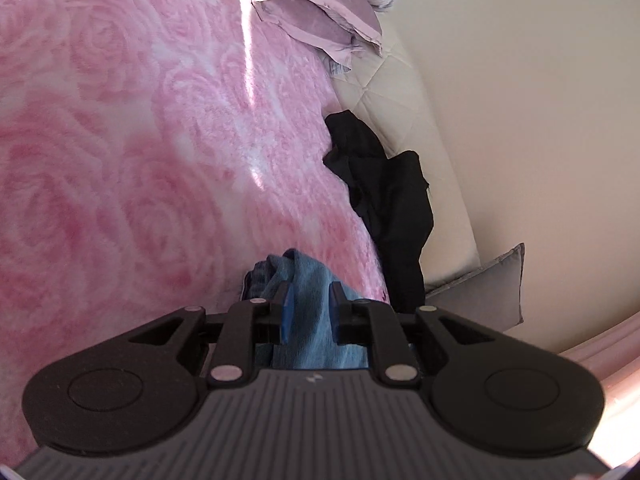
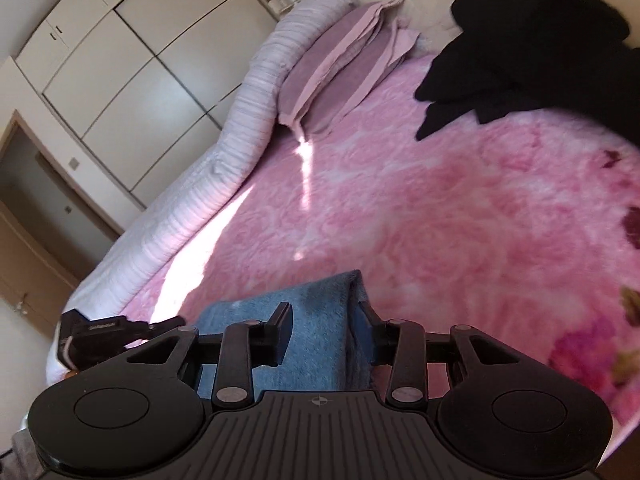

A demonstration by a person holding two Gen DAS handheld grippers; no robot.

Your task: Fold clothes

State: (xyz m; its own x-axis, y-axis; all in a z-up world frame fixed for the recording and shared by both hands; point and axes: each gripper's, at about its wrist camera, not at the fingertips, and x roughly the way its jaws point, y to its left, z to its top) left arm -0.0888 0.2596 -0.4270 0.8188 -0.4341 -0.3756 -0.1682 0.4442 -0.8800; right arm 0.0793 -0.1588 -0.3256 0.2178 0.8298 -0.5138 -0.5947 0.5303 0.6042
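Soft daylight, sunlit streaks on the blanket (image 2: 420, 208) — fisheye-warped, slightly blurred.

1. The left wrist view is taken from just behind the left gripper (image 1: 310, 308), low over the bed (image 1: 140, 140), facing along its length toward the pillows (image 1: 316, 20) and the wall.
2. The right wrist view is taken from just behind the right gripper (image 2: 324, 328), close above the bed (image 2: 440, 208), facing the pillows (image 2: 340, 68), the wardrobe (image 2: 132, 60) and a door.
3. The pink blanket, pillows, black clothes (image 1: 384, 192) (image 2: 520, 52) and blue jeans (image 1: 316, 320) (image 2: 312, 328) are shared by both views.
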